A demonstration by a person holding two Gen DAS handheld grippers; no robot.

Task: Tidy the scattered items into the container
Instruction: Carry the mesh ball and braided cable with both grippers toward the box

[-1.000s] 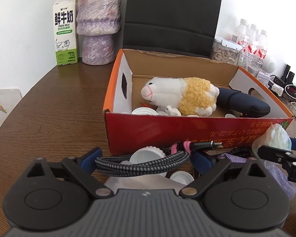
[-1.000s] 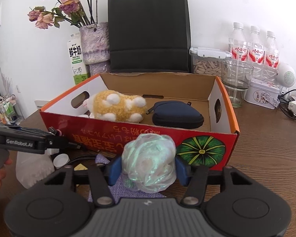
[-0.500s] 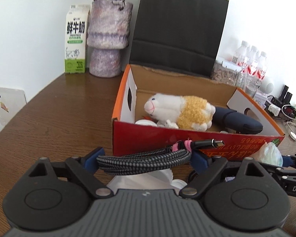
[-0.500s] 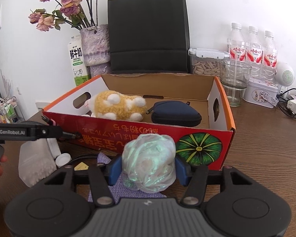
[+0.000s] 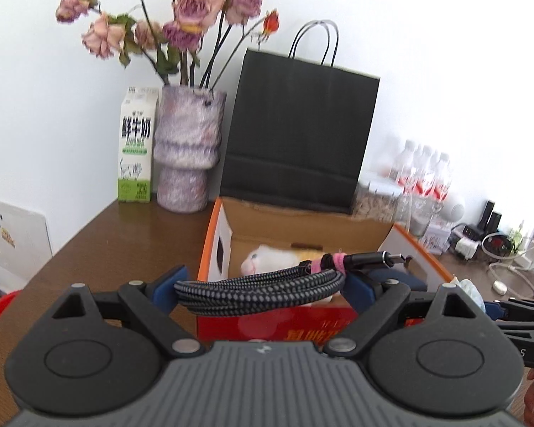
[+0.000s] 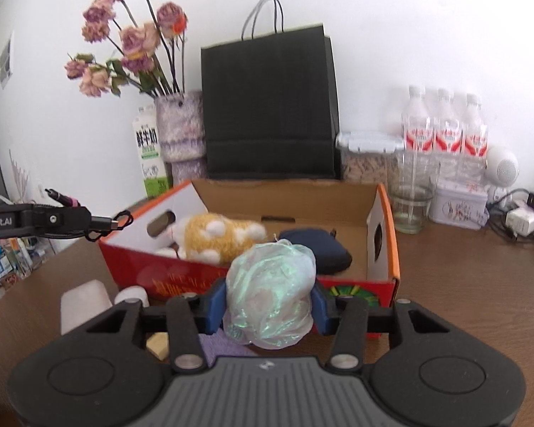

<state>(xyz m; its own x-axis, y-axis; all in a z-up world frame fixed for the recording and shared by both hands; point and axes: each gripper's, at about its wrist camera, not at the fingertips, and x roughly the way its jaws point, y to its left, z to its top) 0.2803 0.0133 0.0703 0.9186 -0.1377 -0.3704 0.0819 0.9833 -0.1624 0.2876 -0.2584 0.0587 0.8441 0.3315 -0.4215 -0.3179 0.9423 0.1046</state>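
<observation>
- My left gripper (image 5: 261, 286) pinches the coiled cable (image 5: 263, 289) widthwise; it's light, floppy, hanging before the box (image 5: 414, 245).
- My right gripper (image 6: 268, 307) is closing on the bag (image 6: 271, 295): soft, slippery, squashing.

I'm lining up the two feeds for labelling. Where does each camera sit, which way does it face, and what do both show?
Left wrist: on the left gripper, facing along its fingers over the held braided cable to the cardboard box; the right gripper pokes in at right.
Right wrist: on the right gripper, its fingers closing on the crumpled plastic bag, facing the box; the left gripper enters at left.
Shared: box, plush toy, black paper bag, vase.
</observation>
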